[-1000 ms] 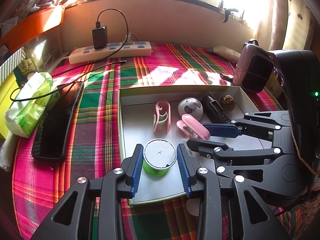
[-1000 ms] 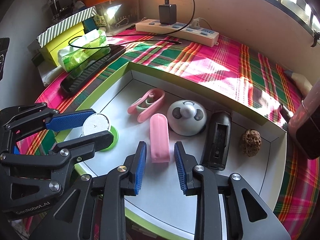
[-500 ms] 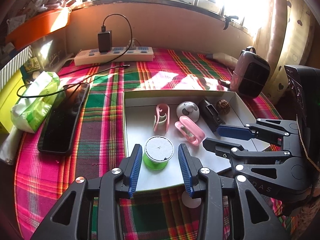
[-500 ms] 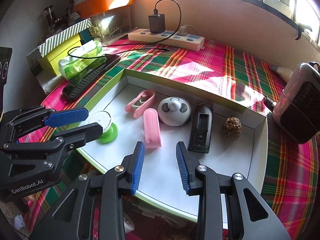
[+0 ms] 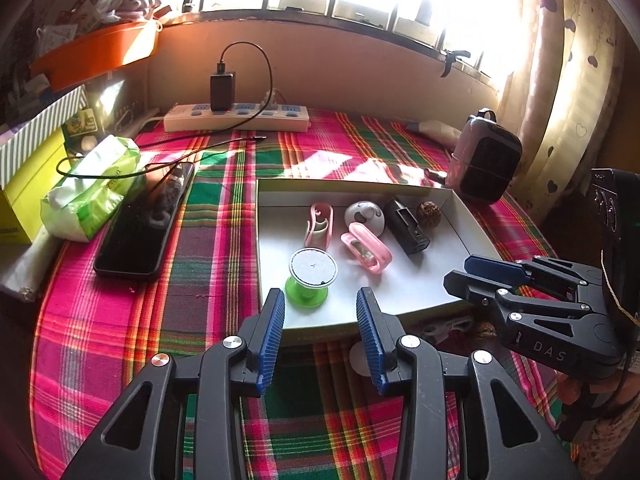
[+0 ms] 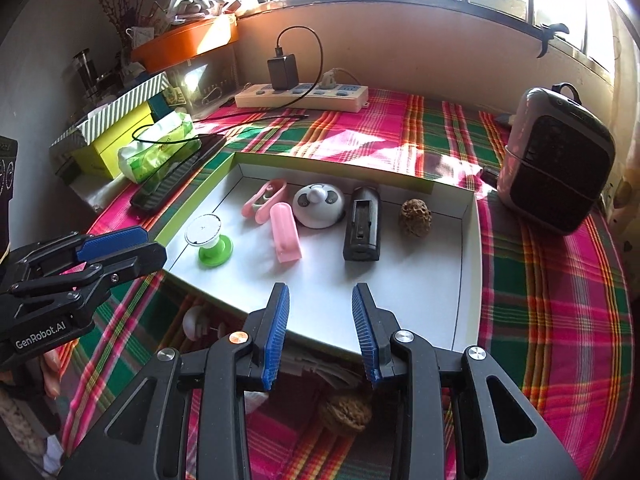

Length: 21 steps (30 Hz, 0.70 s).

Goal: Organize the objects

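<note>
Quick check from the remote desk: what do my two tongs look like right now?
Both the left tongs and the right tongs are black skeletal frames with silver rivets and ribbed blue pads. Seen from the side, the left reads "GenRobot.AI", the right "DAS".

- Power strip (image 5: 236,118) at the back of the plaid-covered desk (image 5: 120,320), a black charger (image 5: 221,90) plugged in.
- Phone (image 5: 146,224) in front of the strip (face up).
- Green tissue pack (image 5: 90,186) beside the phone, on the side away from the box.
- Small heater (image 6: 558,166) well apart from the strip.
</note>
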Available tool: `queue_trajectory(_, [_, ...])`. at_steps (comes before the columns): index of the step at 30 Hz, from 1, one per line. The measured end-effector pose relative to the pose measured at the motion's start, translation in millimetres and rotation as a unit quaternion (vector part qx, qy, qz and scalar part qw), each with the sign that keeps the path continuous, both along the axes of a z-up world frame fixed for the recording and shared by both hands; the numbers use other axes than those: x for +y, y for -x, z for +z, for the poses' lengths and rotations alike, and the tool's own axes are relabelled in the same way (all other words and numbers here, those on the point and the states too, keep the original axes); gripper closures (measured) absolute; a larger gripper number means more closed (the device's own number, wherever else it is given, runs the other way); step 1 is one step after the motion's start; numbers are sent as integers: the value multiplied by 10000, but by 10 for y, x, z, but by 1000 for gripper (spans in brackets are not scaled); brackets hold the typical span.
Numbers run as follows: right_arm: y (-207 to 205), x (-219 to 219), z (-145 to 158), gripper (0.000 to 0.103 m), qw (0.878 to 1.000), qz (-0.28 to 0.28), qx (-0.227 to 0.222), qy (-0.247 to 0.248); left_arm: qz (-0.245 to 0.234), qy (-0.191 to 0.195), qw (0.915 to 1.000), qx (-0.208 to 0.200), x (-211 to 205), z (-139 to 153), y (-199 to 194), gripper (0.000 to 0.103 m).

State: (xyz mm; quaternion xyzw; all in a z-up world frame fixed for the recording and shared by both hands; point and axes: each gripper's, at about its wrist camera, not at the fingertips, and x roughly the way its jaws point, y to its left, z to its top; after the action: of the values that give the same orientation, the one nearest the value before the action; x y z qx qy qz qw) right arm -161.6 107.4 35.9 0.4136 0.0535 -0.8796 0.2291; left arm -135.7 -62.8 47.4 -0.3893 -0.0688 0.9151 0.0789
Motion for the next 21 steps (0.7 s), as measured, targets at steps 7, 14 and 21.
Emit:
queue_trajectory(7, [-272,69,15,69,9998,0,95,177,-110,-134,9998,-17,30,-32,-171,68])
queue_trajectory(14, [-545,218,-65,69,9994,-240,144,193,-294,-193,9992,-177,116,-137,-235,67])
queue_trajectory(21, [-677,322,-162,69,9991,-395,108,107,-326,-282,9985,-329,136,-241,-251,67])
